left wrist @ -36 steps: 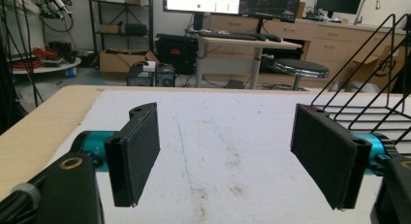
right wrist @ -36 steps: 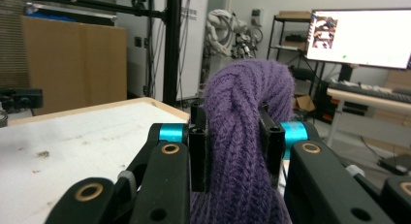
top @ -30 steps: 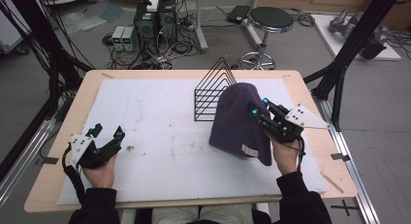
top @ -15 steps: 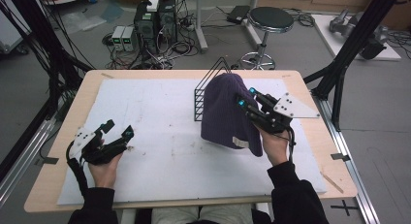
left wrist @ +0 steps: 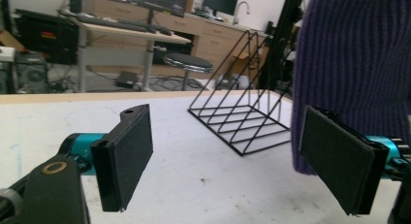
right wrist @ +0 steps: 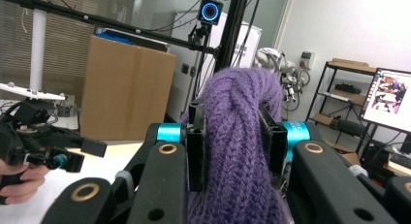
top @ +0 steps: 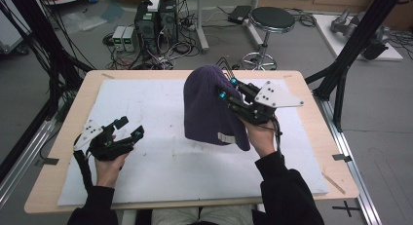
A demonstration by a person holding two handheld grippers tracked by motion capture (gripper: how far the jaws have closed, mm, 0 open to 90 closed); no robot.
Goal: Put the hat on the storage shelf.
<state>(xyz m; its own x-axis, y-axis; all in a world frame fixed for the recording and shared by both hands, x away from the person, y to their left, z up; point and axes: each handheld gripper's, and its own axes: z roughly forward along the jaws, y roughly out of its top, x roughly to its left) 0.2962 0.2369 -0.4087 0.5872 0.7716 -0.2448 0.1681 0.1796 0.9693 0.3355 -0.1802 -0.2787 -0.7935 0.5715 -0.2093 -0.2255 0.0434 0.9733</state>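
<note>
Left gripper [top: 127, 132] agape, right gripper [top: 227, 88] clamped

Purple ribbed knit beanie [top: 209, 108]

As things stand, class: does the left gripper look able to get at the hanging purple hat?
Probably yes. The left gripper is open, the purple hat hangs from the right gripper, and only bare white mat lies between.

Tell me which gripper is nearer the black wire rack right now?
Right. The right gripper, clamped on the purple beanie, is lifted just in front of the wire rack. The left gripper, jaws open and empty, sits low over the table's near-left side, well away.
</note>
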